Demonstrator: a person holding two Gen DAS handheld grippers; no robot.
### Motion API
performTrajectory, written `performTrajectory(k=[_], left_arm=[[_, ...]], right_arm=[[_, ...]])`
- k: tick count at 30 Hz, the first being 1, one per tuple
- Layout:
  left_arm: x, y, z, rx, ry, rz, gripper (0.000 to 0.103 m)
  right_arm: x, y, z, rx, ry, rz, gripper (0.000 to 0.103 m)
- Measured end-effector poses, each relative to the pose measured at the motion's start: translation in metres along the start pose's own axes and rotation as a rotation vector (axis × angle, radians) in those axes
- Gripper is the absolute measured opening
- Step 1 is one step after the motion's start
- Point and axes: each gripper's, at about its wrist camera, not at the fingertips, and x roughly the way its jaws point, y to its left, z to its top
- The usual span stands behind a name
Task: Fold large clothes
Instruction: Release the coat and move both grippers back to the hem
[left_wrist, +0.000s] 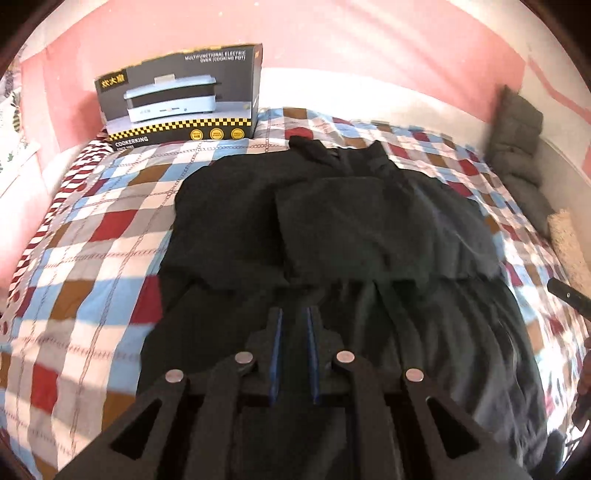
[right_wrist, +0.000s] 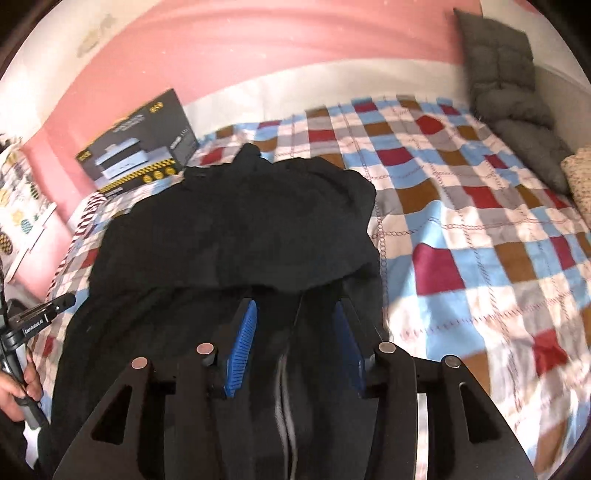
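A black garment lies spread on a checked quilt over the bed, its top part folded down so a doubled layer sits across the middle and the collar end points toward the far wall. The lower part reaches back under both grippers.

The left gripper is angled down over the near part of the garment. Its blue-padded fingers stand nearly together with only a narrow slot between them. Dark cloth fills the view behind that slot, but nothing visibly hangs from the pads, so it appears closed on nothing.

The right gripper tilts down likewise, above the garment's near right side. Its jaws are parted about halfway, the left blue pad bright and ribbed, the other in shadow. Cloth with a pale seam lies in the gap, seemingly below the pads rather than pinched; the blur makes that hard to confirm.

In the right wrist view, a hand at the left edge grips the left gripper's handle.

A cooker box stands at the quilt's far left corner, and a grey cushion leans at the far right.
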Motion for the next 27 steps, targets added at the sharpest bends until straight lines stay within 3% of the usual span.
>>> performTrajectory(k=[2, 5, 7, 16, 20, 27], left_arm=[[-0.02, -0.003, -0.01, 0.001, -0.017, -0.001, 0.016], [-0.048, -0.007, -0.025, 0.013, -0.049, 0.008, 0.037], [-0.067, -0.01, -0.037, 0.02, -0.071, 0.015, 0.044], [-0.108, -0.009, -0.084, -0.056, -0.021, -0.035, 0.048], [-0.123, -0.011, -0.104, -0.054, -0.022, 0.005, 0.052], [-0.144, -0.018, -0.125, -0.028, -0.034, -0.009, 0.053]], right_arm=[[-0.02, 0.007, -0.014, 0.005, -0.011, 0.005, 0.045], [-0.043, 0.017, -0.034, 0.005, -0.014, 0.006, 0.045], [-0.057, 0.024, -0.046, 0.0, -0.02, 0.006, 0.045], [-0.108, 0.052, -0.1, -0.028, -0.025, 0.028, 0.045], [-0.123, 0.062, -0.116, -0.063, -0.027, 0.027, 0.045], [-0.141, 0.071, -0.139, -0.081, -0.03, 0.037, 0.045]])
